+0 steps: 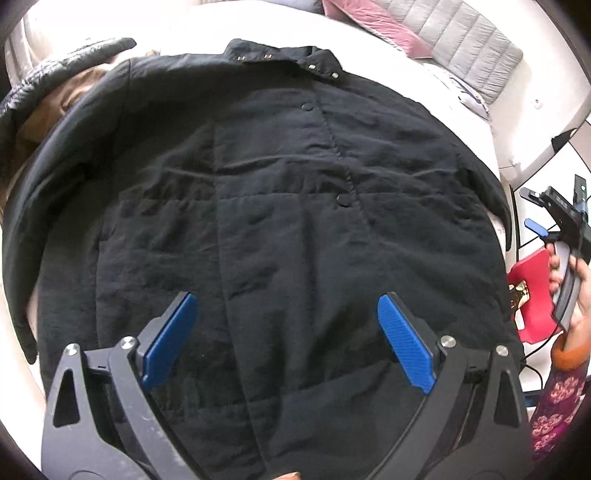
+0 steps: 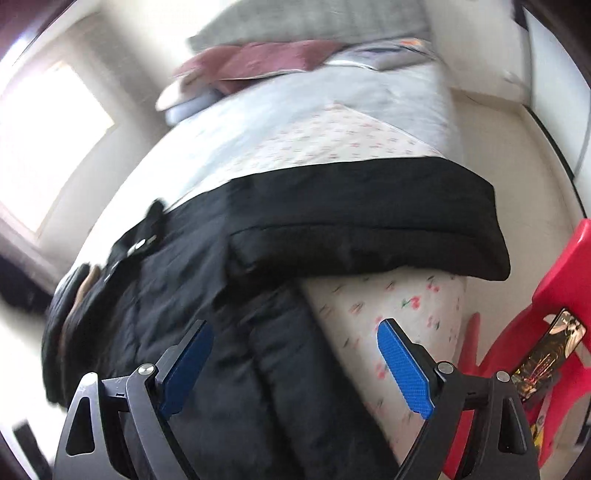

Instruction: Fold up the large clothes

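A large black padded jacket [image 1: 280, 206] lies spread flat on the bed, collar at the far end, snap buttons down its front. My left gripper [image 1: 286, 325] is open and empty, hovering over the jacket's lower part. My right gripper [image 2: 295, 354] is open and empty near the bed's corner, above the jacket's hem. In the right wrist view the jacket [image 2: 221, 295] shows with one sleeve [image 2: 369, 236] stretched out across the bed toward the edge. The right gripper also shows in the left wrist view [image 1: 554, 221], held off the bed's right side.
The bed has a white flowered sheet [image 2: 388, 314]. Grey and pink bedding [image 1: 443, 33] is piled at the far end. Another dark garment [image 1: 55, 77] lies at the far left. A red plastic chair [image 2: 546, 325] stands by the bed's corner with a phone-like item on it.
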A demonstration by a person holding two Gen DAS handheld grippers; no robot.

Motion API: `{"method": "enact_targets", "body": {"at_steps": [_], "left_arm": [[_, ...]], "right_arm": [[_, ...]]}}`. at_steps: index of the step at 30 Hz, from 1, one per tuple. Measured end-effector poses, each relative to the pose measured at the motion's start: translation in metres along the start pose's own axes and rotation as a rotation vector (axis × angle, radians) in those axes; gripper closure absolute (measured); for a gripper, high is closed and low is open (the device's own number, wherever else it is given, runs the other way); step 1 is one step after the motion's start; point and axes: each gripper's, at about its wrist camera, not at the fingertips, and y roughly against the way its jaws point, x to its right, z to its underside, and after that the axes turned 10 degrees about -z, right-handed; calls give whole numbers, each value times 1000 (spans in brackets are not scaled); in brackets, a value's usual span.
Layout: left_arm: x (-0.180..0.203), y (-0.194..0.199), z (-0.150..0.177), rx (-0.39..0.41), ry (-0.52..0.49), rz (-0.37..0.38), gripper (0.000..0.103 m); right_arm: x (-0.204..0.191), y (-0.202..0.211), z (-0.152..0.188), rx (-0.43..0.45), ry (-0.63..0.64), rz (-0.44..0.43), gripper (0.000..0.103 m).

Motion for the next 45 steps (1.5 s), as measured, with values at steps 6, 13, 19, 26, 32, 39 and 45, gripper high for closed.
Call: {"method": "enact_targets", "body": {"at_steps": [6, 13, 19, 26, 32, 39, 45], "left_arm": [[-2, -6, 3, -31, -14, -4, 5], [-11, 8, 8, 28, -56, -66, 5], [-8, 6, 13, 18, -72, -63, 5], [2, 4, 13, 5, -82, -54, 5], [9, -3, 11, -8, -89, -60, 5], [12, -12, 5, -27, -66, -49, 5], [5, -13, 6, -26, -85, -95, 5]], "right_arm": [[39, -29, -38, 19, -17, 57, 11], [114, -17, -96, 98, -140, 100, 11], [170, -29, -114, 117, -234, 186, 11], [219, -66, -103, 85, -352, 110, 11], [179, -60, -109, 196, -200, 181, 11], [105, -101, -151, 58, 145, 88, 11], [93, -144, -175, -122, 355, 139, 12]]}}
